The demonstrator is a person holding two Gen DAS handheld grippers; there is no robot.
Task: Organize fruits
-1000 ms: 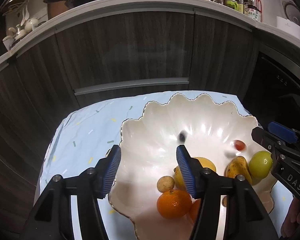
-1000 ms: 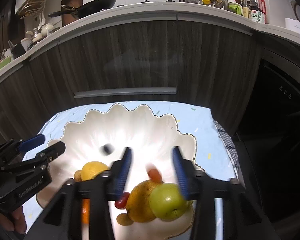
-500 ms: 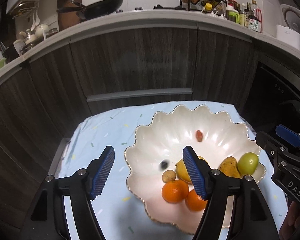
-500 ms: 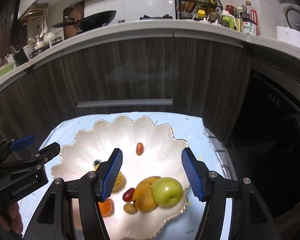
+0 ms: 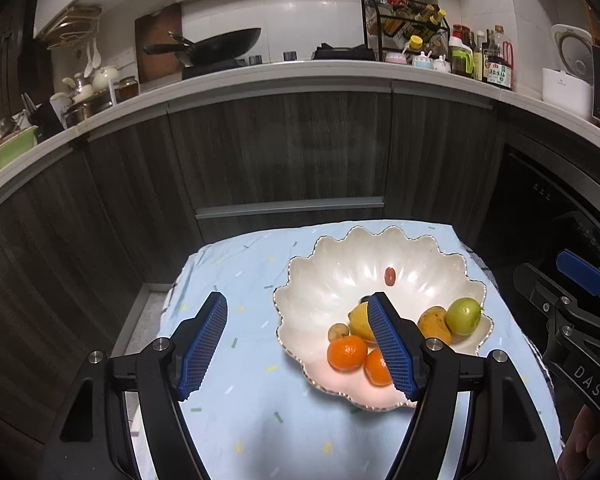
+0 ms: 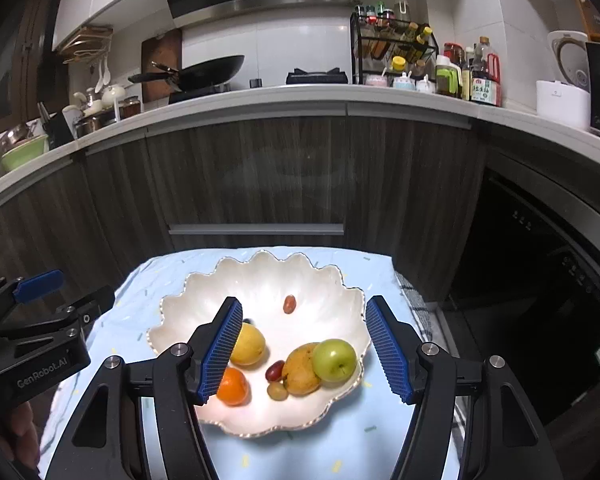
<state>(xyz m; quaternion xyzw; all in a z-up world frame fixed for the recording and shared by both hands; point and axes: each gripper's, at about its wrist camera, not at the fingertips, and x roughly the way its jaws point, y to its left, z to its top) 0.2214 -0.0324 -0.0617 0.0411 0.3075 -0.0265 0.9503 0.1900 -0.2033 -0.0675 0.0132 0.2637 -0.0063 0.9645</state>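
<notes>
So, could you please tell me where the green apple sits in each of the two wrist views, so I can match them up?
Left wrist view: the green apple is at centre right, by the bowl's right rim, beside the mango.
Right wrist view: the green apple is just below centre, between the open blue pads, touching the mango.
Shared landmark: the white scalloped bowl on the light blue cloth.

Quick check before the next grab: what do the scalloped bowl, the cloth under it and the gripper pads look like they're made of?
Scalloped bowl: looks like glazed ceramic or glass, pearly white with bright glare and a thin metallic-looking rim; can't tell which.
Cloth: pale blue woven fabric, matte, with creases and small printed dashes.
Gripper pads: blue and ridged, probably rubber or soft plastic, on black arms that look like hard plastic.
</notes>
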